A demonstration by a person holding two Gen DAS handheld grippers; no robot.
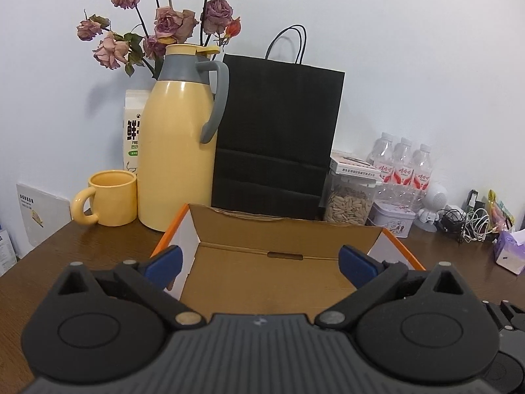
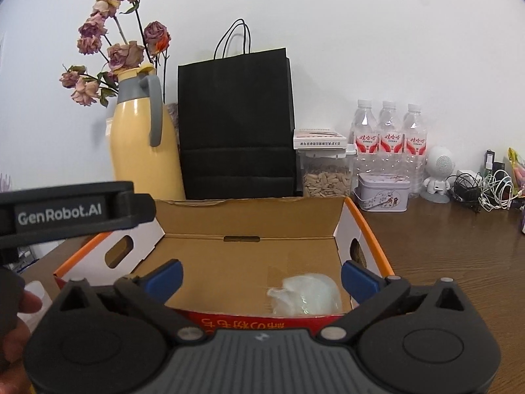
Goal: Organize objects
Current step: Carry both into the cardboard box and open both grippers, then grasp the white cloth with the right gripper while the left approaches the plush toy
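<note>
An open cardboard box [image 2: 367, 226] with orange edges stands on the brown table. A crumpled clear plastic item [image 2: 305, 295] lies on the box floor at the front right, seen in the right wrist view. My right gripper [image 2: 261, 277] hangs over the box's front edge, jaws open wide, nothing between the blue pads [image 2: 356, 279]. My left gripper [image 1: 261, 262] is also open wide over the box [image 1: 249, 226], empty between its blue pads [image 1: 164, 261]. The left gripper's body [image 2: 75, 208] shows at the left of the right wrist view.
Behind the box stand a yellow thermos jug [image 1: 177, 144], a yellow mug [image 1: 110, 198], a black paper bag [image 1: 275, 131], a seed jar [image 1: 349, 202], a tin [image 1: 392, 220], water bottles [image 2: 388, 141] and tangled cables [image 2: 485, 188]. Dried roses [image 1: 164, 23] rise behind the jug. A hand [image 2: 16, 321] shows at lower left.
</note>
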